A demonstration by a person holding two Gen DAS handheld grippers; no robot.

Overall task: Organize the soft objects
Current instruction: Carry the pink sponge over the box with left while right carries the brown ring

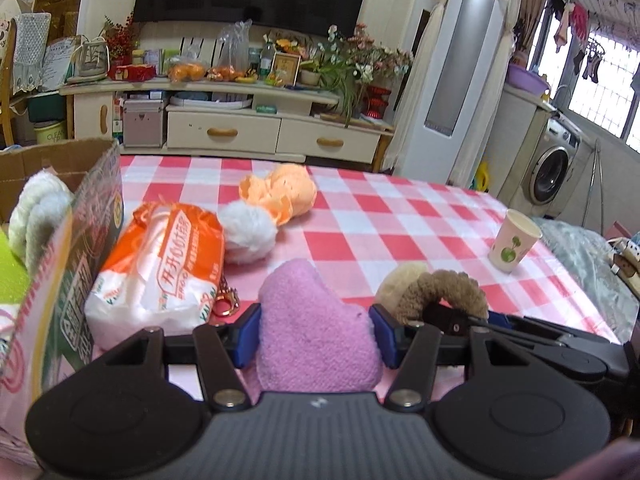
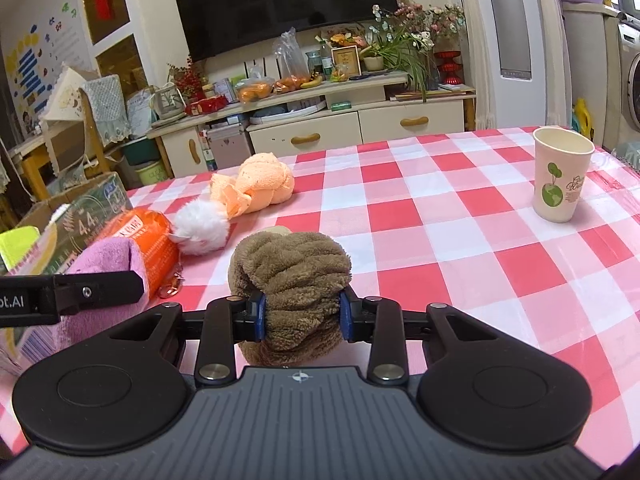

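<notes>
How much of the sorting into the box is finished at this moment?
Done: a white fluffy item already sits in the cardboard box. In hand: the left claw grips a pink cloth, and the right claw grips a brown plush. Left on the table: the orange towel, the white pompom and the tissue pack.

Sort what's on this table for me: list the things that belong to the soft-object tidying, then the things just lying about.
Belongs to the job:
- pink cloth, held in left gripper
- brown plush, held in right gripper
- orange towel
- white pompom
- cardboard box

Lying about:
- paper cup
- orange tissue pack, possibly
- keyring
</notes>
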